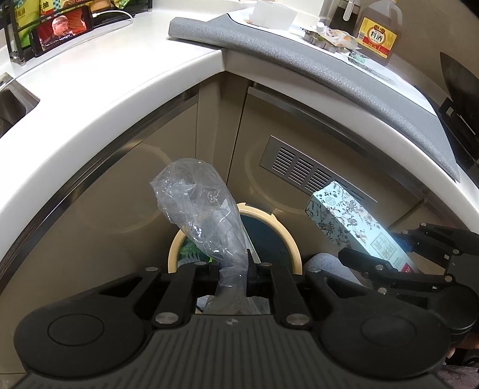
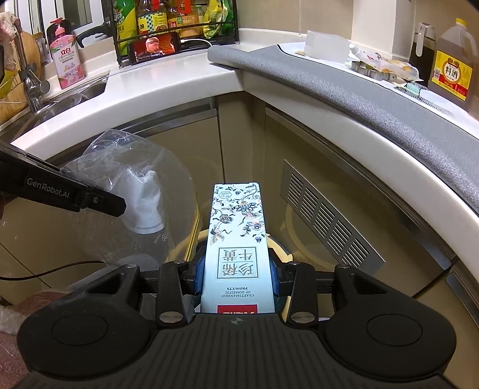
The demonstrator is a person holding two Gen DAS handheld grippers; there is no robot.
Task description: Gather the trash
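My left gripper is shut on a crumpled clear plastic bag and holds it above a round bin with a cream rim on the floor. My right gripper is shut on a long pale-blue floral carton with Chinese writing, held over the same bin's rim. The carton and the right gripper show at the right of the left wrist view. The bag and a left gripper finger show at the left of the right wrist view.
A white corner counter curves above beige cabinets with a metal vent. A grey mat, a cooking-wine jug, a phone, a bottle rack, pink soap and a sink are on it.
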